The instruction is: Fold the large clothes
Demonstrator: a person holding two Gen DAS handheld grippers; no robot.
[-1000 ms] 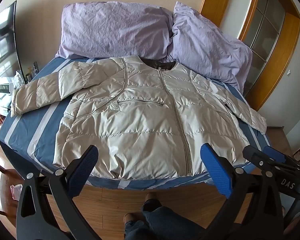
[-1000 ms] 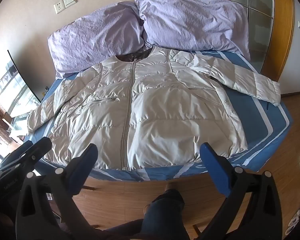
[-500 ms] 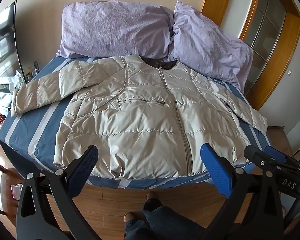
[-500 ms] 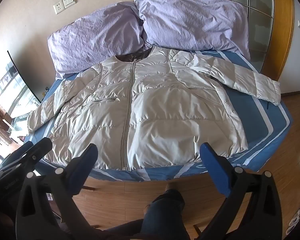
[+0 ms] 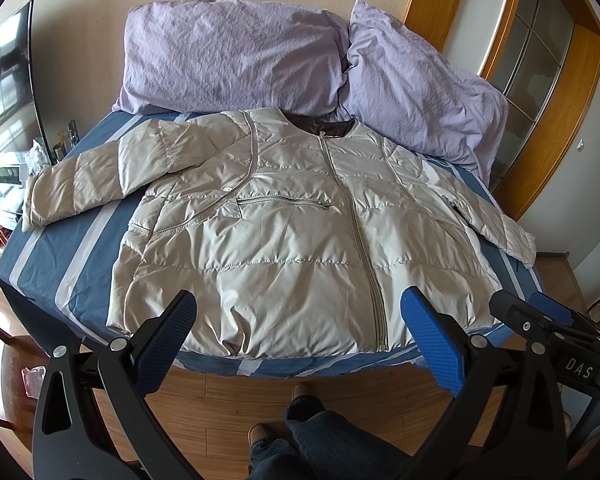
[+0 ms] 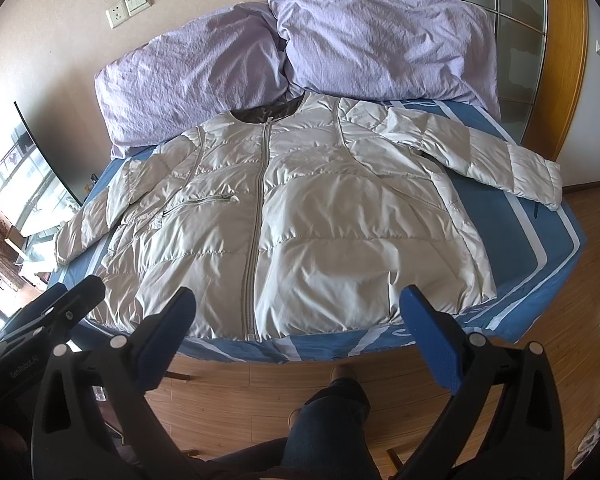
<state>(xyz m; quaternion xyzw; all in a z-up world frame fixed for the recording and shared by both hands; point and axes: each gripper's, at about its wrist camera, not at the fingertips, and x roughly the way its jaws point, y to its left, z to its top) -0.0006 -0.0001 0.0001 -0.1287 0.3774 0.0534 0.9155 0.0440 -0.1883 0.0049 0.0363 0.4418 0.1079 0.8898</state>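
Note:
A beige quilted puffer jacket (image 5: 284, 232) lies flat and zipped, front up, on the bed, sleeves spread to both sides; it also shows in the right wrist view (image 6: 300, 220). My left gripper (image 5: 298, 320) is open and empty, held above the floor just short of the jacket's hem. My right gripper (image 6: 298, 320) is open and empty too, in front of the hem. The right gripper's fingers (image 5: 540, 316) show at the left wrist view's right edge. The left gripper's fingers (image 6: 60, 304) show at the right wrist view's left edge.
The bed has a blue sheet with white stripes (image 5: 52, 264) and two purple pillows (image 5: 232, 56) at the head. A wooden door frame (image 5: 572, 120) stands right. A TV (image 5: 4, 80) is left. The person's legs (image 5: 300, 424) stand on the wooden floor.
Both grippers have drifted very slightly; the jacket has not moved and nothing was grasped.

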